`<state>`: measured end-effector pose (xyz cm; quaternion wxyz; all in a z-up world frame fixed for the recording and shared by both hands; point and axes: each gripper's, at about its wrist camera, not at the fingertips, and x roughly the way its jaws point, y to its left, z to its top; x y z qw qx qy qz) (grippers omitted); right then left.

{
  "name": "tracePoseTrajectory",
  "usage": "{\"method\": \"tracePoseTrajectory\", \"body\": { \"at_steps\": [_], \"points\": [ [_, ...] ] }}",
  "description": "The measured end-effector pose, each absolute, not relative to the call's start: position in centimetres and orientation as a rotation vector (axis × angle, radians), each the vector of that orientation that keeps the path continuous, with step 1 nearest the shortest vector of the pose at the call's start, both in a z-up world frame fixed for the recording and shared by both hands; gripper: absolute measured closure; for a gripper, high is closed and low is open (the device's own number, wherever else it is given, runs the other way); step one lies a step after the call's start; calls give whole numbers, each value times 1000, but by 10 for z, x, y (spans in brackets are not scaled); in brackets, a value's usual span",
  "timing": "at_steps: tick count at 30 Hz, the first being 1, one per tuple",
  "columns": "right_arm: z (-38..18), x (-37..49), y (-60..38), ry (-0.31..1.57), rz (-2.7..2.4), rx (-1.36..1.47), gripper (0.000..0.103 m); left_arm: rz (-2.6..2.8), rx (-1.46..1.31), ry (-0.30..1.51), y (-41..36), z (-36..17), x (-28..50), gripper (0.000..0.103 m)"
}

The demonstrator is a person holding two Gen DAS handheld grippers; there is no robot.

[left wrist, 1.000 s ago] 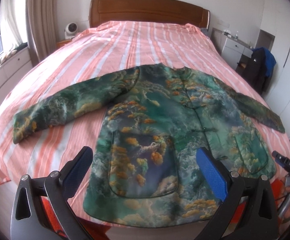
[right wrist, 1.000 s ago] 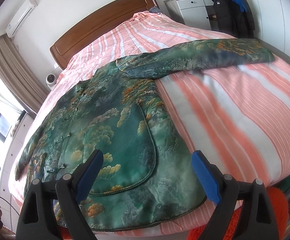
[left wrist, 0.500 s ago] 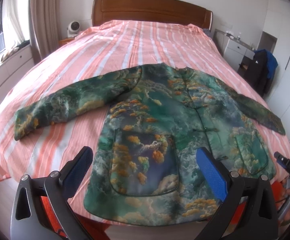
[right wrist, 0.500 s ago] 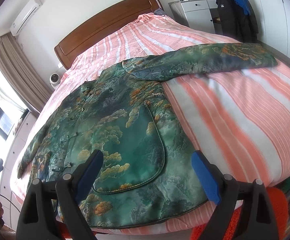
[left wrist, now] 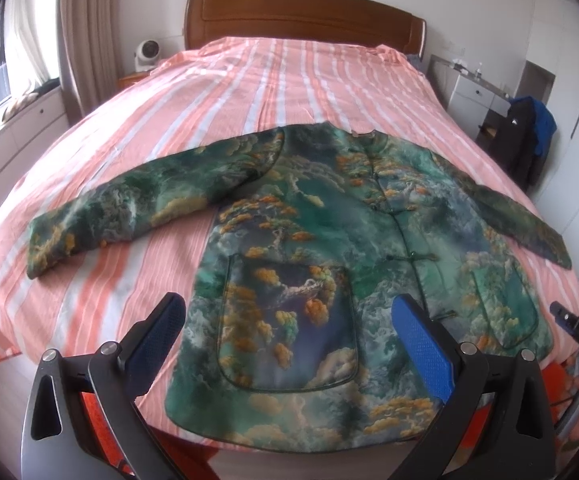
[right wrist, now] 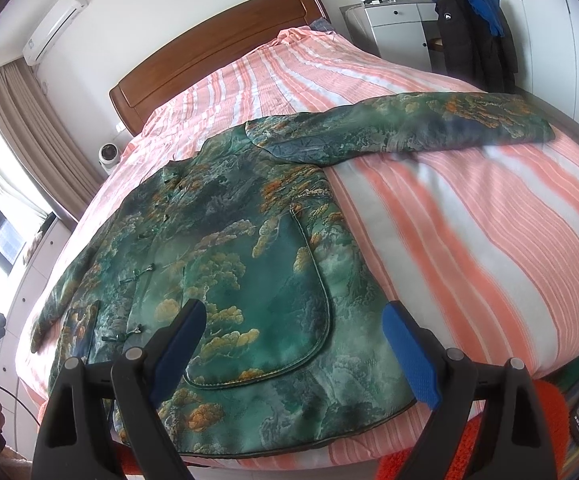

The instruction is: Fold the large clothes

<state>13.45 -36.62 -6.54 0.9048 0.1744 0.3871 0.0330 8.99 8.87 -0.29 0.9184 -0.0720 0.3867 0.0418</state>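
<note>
A large green jacket (left wrist: 329, 240) with an orange and white cloud pattern lies flat, front up, on the striped bed, both sleeves spread out sideways. It also shows in the right wrist view (right wrist: 229, 264). My left gripper (left wrist: 289, 344) is open and empty, held above the jacket's hem over its left pocket. My right gripper (right wrist: 293, 344) is open and empty, held above the hem over the right pocket. The right sleeve (right wrist: 409, 128) stretches out toward the right bed edge.
The bed (left wrist: 269, 80) has a pink and white striped sheet and a wooden headboard (left wrist: 305, 12). A white dresser (right wrist: 393, 20) and a dark coat (right wrist: 473, 36) stand at the right. A small fan (left wrist: 147, 54) and cabinets sit at the left.
Both grippers have drawn back and risen slightly, so more of the jacket and bed shows. Both stay open. The jacket has not moved.
</note>
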Motion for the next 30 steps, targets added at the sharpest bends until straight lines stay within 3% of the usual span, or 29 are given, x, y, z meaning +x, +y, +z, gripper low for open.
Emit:
{"method": "tracePoseTrajectory", "body": {
  "at_steps": [30],
  "points": [
    [-69,137,-364,813,69,360,14,92,-153,811,90,-14,93,0]
  ]
}}
